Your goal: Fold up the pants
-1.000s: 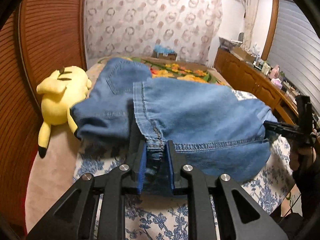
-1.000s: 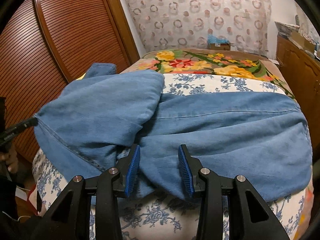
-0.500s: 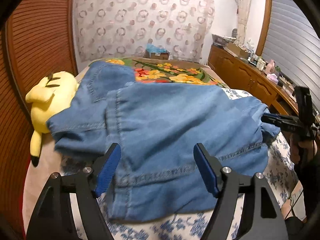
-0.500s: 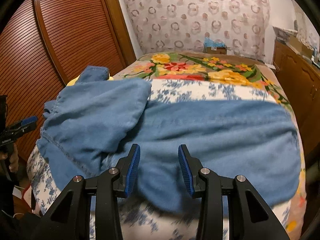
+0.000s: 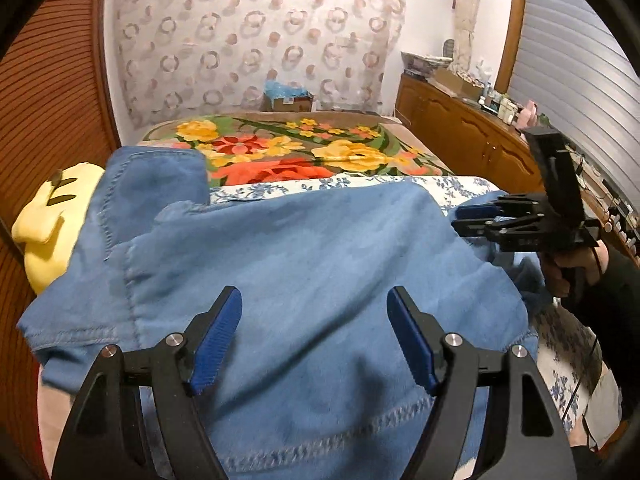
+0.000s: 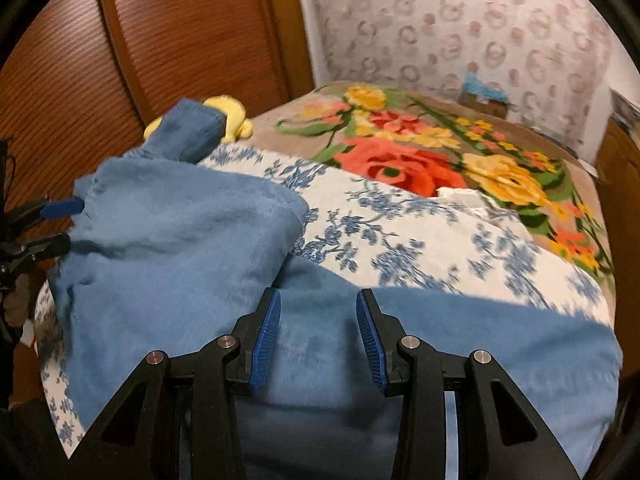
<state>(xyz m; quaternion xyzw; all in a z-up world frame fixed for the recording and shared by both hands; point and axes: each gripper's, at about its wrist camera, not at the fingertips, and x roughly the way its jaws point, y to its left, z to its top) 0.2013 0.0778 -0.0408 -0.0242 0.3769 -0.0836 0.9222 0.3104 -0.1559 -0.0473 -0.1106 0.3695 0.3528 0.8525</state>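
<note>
Left wrist view alone shows wooden dresser [image 5: 460, 128], person's hand [image 5: 572, 268]

Right claw [image 6: 318, 336] hangs open over folded pants [image 6: 180, 240] on the bed [image 6: 420, 232]; left claw [image 6: 56, 226] at their left edge.

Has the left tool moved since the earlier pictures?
Yes. The left tool has let go of the jeans and shifted right: the yellow plush toy now sits nearer the picture's left edge.
</note>
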